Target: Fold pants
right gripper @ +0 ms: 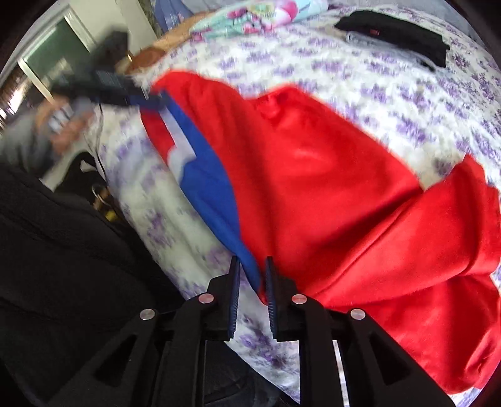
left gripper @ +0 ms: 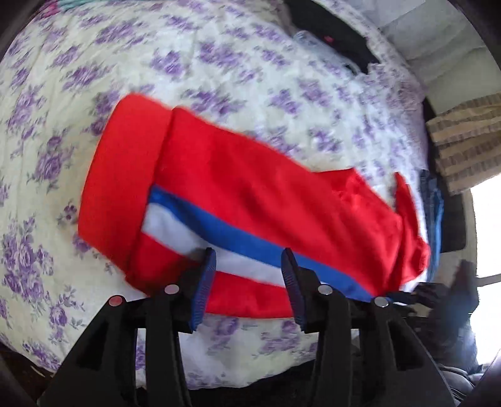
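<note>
Red pants [left gripper: 238, 188] with a blue and white side stripe lie on a bed with a purple-flowered cover [left gripper: 219, 62]. They also show in the right wrist view [right gripper: 328, 188]. My left gripper [left gripper: 249, 260] is open, its jaws on either side of the striped edge of the pants, with nothing pinched. My right gripper [right gripper: 253, 266] has its jaws a narrow gap apart, with the blue stripe edge of the pants between them. The left gripper also shows in the right wrist view [right gripper: 131, 90], at the far end of the pants.
A black garment [right gripper: 397, 31] lies at the back of the bed. A colourful cloth [right gripper: 250, 15] lies by the bed's far edge. A striped brown cloth [left gripper: 466, 141] and blue denim [left gripper: 433, 203] sit at the bed's right side. Dark clothing [right gripper: 62, 250] fills the left.
</note>
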